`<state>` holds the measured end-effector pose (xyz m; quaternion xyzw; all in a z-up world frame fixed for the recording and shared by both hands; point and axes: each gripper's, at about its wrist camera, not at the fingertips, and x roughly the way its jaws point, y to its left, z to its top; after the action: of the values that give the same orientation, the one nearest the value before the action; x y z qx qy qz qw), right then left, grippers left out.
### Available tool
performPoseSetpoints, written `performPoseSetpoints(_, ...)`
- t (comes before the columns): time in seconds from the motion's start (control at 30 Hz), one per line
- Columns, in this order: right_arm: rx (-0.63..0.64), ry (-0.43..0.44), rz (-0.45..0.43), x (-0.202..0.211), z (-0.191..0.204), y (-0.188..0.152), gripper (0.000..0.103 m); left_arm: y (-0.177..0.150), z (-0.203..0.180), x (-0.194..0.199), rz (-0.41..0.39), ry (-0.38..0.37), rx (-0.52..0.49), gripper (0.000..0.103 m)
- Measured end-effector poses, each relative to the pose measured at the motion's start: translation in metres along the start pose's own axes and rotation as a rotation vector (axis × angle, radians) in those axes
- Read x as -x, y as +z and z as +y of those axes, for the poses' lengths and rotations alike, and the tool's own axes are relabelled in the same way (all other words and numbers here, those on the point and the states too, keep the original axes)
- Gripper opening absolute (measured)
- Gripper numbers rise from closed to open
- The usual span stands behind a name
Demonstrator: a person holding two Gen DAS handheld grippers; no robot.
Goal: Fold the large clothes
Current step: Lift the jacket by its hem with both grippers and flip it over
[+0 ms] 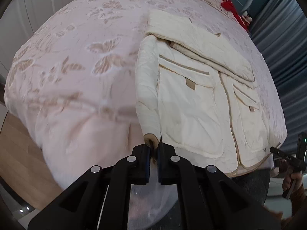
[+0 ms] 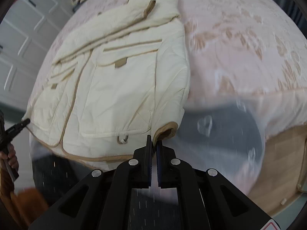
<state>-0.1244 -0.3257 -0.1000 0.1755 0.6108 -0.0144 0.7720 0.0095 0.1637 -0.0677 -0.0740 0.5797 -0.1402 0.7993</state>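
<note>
A cream jacket [image 1: 193, 103] with tan trim lies front-up on a pink bedspread [image 1: 80, 61] patterned with butterflies, its hem at the bed's near edge. In the left wrist view the left gripper [image 1: 154, 149], at 6 o'clock, has its jaws nearly closed on the tan cuff [image 1: 151, 138] of a sleeve that runs straight down the jacket's side. The other sleeve [image 1: 201, 48] is folded across the chest at 1 o'clock. At 4 o'clock the right gripper [image 1: 276, 150], held in a hand [image 1: 292, 180], touches the hem corner. In the right wrist view the right gripper [image 2: 153, 145] shows jaws drawn close, pinching a tan-edged cuff [image 2: 166, 132]. At 9 o'clock the left gripper [image 2: 23, 123] meets the far hem corner. A red cloth [image 1: 232, 9] lies at the bed's far edge.
</note>
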Motion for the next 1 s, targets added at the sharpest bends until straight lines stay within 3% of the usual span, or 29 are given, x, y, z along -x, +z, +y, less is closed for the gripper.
performPoseSetpoints(0.17,0.002,0.01,0.061,0.023,0.004,-0.031,0.003,-0.035,0.004,0.031,0.026,-0.015,0.01,0.004)
performPoseSetpoints(0.37,-0.025,0.037,0.027,0.057,0.011,-0.058,0.003,-0.059,-0.004,0.063,0.01,-0.034,0.022,0.004)
performPoseSetpoints(0.47,-0.05,0.061,-0.043,0.079,0.013,-0.056,0.003,-0.057,-0.006,0.084,-0.049,-0.064,0.032,0.004)
performPoseSetpoints(0.7,0.035,0.038,-0.273,0.13,0.034,0.001,0.003,-0.015,-0.018,0.115,-0.236,-0.065,-0.021,0.004)
performPoseSetpoints(1.0,0.097,-0.01,-0.407,0.137,0.05,0.069,0.003,0.066,-0.036,0.112,-0.392,-0.028,-0.079,0.005)
